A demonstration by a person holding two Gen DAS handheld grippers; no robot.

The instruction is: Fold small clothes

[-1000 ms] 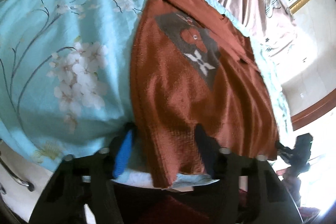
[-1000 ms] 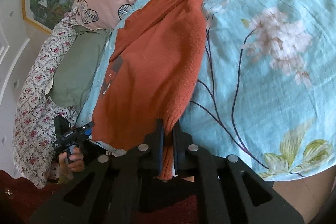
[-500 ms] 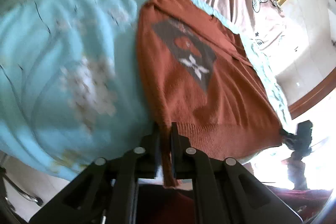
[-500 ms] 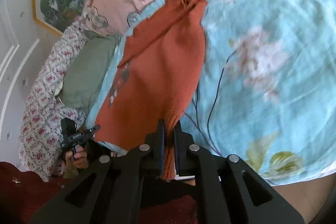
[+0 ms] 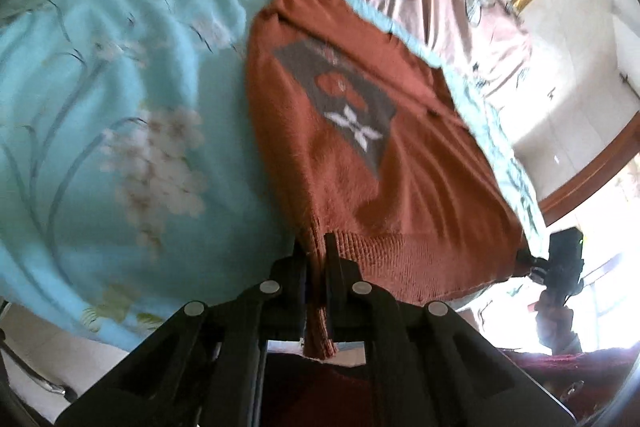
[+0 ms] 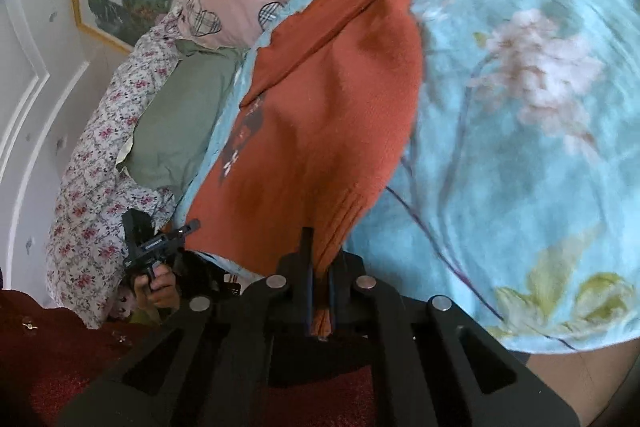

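Left wrist view: left gripper [image 5: 316,247] and right gripper [image 6: 320,247] each clamp the rust sweater [image 5: 360,155] hem

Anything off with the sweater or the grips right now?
Nothing stands out. The rust sweater lies on the blue floral blanket, both hem corners pinched: left gripper, right gripper.
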